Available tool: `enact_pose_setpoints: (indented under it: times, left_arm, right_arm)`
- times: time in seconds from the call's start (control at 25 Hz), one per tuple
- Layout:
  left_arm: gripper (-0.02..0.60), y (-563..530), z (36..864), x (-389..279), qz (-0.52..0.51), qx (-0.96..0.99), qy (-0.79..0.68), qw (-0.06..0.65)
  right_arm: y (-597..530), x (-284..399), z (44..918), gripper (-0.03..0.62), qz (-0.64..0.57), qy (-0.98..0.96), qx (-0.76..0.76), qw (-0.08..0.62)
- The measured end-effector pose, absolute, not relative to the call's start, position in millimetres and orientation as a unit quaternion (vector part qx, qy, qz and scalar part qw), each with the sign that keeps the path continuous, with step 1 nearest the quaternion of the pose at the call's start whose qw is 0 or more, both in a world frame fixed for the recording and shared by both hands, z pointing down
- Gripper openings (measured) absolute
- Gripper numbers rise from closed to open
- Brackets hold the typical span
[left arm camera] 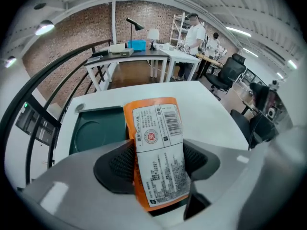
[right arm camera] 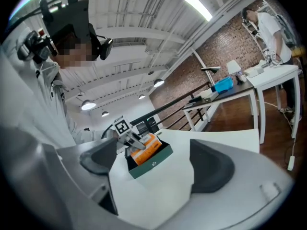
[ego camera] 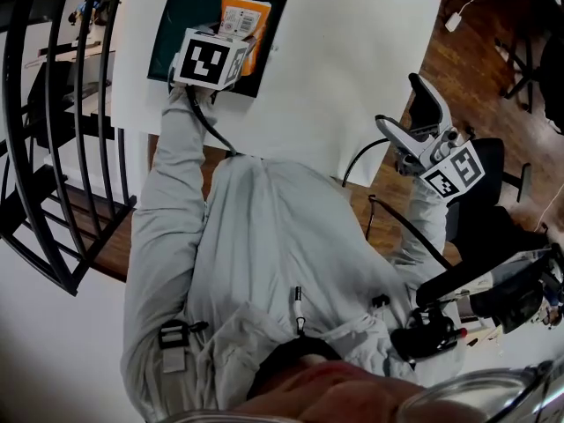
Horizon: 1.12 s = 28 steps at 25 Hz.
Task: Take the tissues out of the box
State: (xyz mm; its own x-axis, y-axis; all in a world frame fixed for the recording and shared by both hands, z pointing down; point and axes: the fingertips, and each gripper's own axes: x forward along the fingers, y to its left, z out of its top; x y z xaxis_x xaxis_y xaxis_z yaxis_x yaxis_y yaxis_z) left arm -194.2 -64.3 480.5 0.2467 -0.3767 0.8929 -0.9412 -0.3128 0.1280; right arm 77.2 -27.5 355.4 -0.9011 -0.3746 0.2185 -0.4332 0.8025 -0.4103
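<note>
White-labelled orange tissue pack [left arm camera: 156,152], dark green box [left arm camera: 96,131], white table [left arm camera: 204,104], red-brown brick wall [left arm camera: 72,37], black railing [ego camera: 53,148]

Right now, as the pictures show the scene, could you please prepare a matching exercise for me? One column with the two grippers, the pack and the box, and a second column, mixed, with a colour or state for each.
Things:
1. left gripper
2. right gripper
3. tissue pack
4. box

Colours and states:
A. dark green, sits on the white table
B. jaws apart, nothing between them
C. orange, with a barcode label
D. shut on the tissue pack

Right pairs: 1-D, 2-B, 3-C, 4-A.
</note>
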Motion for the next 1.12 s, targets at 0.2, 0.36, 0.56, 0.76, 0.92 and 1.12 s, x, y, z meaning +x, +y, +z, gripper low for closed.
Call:
enact_pose_setpoints:
  times: [0.2,0.36,0.56,0.76,0.92,1.12]
  left_arm:
    - [0.290,-62,404,-163,0.312,0.773,-0.433,0.343]
    - [0.290,-61,332,-118,0.282,0.833,-0.384,0.282]
    - [0.290,-50,288,-63,0.280,0.875,-0.319,0.233]
    - [0.291,-45,333,-9,0.316,0.871,-0.268,0.265]
    - [0.291,-34,407,28,0.369,0.848,-0.229,0.302]
    - [0.293,-19,485,50,0.425,0.809,-0.209,0.348]
  right_arm:
    - [-23,127,355,0.472,0.226,-0.934,0.263,0.079]
    - [-14,179,344,0.472,0.211,-0.919,0.318,0.092]
    - [1,238,317,0.472,0.193,-0.902,0.379,0.079]
    - [24,292,323,0.472,0.201,-0.880,0.422,0.090]
    - [45,320,341,0.473,0.221,-0.864,0.443,0.094]
    - [57,334,352,0.472,0.239,-0.856,0.450,0.090]
